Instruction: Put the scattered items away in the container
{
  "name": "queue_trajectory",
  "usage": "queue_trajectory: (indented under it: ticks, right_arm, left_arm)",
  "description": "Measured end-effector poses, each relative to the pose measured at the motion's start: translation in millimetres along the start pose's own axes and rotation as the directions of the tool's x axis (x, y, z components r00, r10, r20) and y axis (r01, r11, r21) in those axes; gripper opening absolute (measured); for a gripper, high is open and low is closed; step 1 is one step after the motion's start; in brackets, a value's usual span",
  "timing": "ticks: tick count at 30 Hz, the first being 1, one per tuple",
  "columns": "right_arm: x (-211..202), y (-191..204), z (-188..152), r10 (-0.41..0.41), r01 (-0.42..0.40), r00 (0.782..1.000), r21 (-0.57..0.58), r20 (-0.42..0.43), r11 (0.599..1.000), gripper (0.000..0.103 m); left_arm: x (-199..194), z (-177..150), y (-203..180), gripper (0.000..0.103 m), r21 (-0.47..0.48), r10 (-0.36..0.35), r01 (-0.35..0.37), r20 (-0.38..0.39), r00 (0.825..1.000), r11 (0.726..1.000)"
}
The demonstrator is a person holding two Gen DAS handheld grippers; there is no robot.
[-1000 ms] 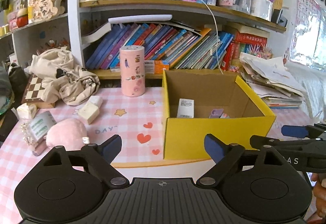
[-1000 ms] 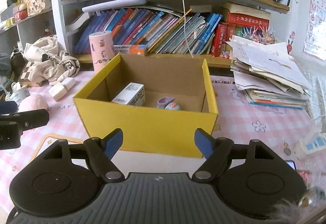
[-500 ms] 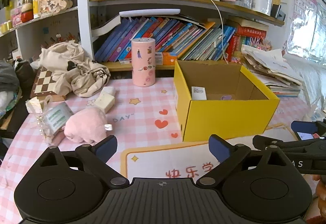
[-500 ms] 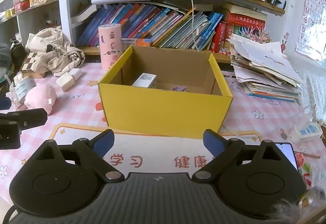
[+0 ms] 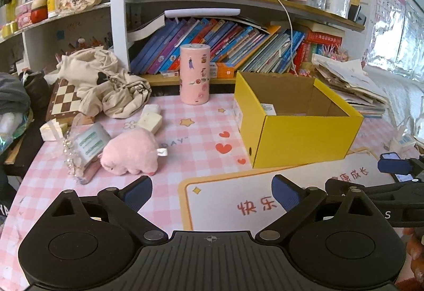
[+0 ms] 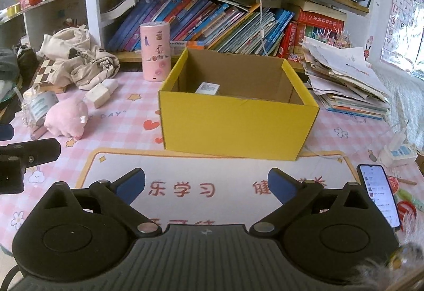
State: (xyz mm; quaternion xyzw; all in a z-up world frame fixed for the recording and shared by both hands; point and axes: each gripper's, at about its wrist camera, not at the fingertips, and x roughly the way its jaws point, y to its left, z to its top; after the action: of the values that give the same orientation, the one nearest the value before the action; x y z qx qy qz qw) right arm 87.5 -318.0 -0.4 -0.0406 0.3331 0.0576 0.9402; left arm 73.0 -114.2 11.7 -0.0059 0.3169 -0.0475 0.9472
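The open yellow cardboard box (image 5: pixel 304 142) (image 6: pixel 238 126) stands on the pink checked tablecloth with a small white carton (image 5: pixel 267 108) (image 6: pixel 208 88) inside. Left of it lie a pink plush pig (image 5: pixel 132 152) (image 6: pixel 67 119), a green-labelled packet (image 5: pixel 90 142) with a bead string, and cream blocks (image 5: pixel 151 120) (image 6: pixel 102 93). My left gripper (image 5: pixel 212 193) is open and empty, well short of the pig. My right gripper (image 6: pixel 206 185) hangs over the white mat in front of the box, its jaws opening with nothing between them.
A pink cylinder (image 5: pixel 194 74) stands behind the box by the bookshelf. A cloth bag (image 5: pixel 106 84) covers a chessboard at back left. A heap of papers (image 6: pixel 344 84) is at right. A lit phone (image 6: pixel 379 195) and a small white dispenser (image 6: pixel 397 152) lie near the right edge.
Both grippers have drawn back from the yellow box, which now looks smaller and farther. The right gripper's jaws have spread wider. More of the white mat shows.
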Motion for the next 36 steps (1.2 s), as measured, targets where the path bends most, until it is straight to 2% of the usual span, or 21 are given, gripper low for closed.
queue_trajectory:
  ticks: [19,36]
  right_arm:
    - [-12.7,66.2,-13.7,0.043,-0.046,0.998,-0.077,-0.035,0.996,0.103]
    - [-10.5,124.8,-9.6,0.134,-0.138,0.99,-0.171,-0.037,0.976,0.103]
  left_arm:
    - [-22.0,-27.8,60.2,0.099,-0.093,0.036,-0.041,-0.055,0.998,0.995]
    - [-45.3,-44.2,108.1,0.099,-0.158,0.121,-0.13,-0.063,0.991,0.979]
